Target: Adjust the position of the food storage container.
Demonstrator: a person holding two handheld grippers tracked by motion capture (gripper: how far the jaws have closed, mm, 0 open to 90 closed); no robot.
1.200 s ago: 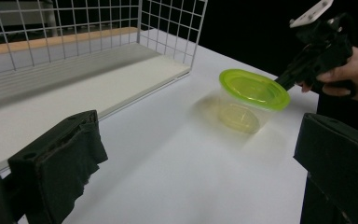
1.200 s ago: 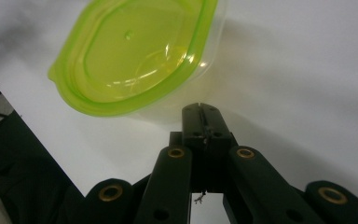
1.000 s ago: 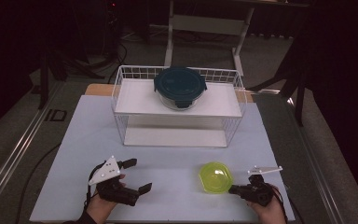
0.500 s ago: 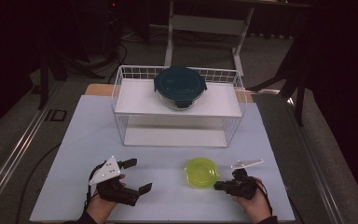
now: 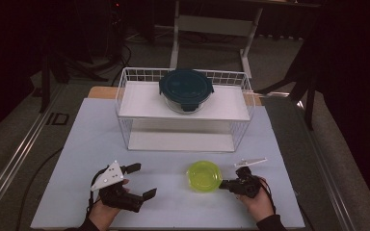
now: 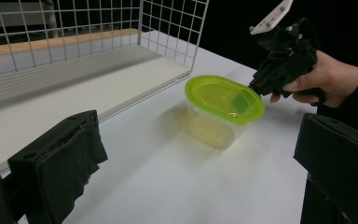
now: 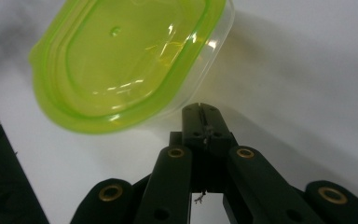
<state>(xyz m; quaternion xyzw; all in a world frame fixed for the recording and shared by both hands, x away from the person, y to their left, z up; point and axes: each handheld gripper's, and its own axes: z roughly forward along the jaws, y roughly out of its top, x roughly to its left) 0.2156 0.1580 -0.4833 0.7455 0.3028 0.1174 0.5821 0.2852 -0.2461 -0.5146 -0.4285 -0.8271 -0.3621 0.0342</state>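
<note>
Pushed leftward across the white surface [image 5: 101, 144], the clear plastic container with the lime-green lid [image 5: 204, 175] now sits nearer the centre, ahead of the white wire basket [image 5: 125, 101]. The right tool [image 5: 225, 184], jaws together, touches its rim without clamping it. The left tool [image 5: 142, 180] waits with jaws apart, well clear. Judged progress: repositioning under way; a grasp or handover remains.

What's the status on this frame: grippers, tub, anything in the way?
Left gripper open, idle. Right gripper shut, tips at the tub rim, holding nothing. Tub lidded, upright on table. Wire rack behind, clear of it.
</note>
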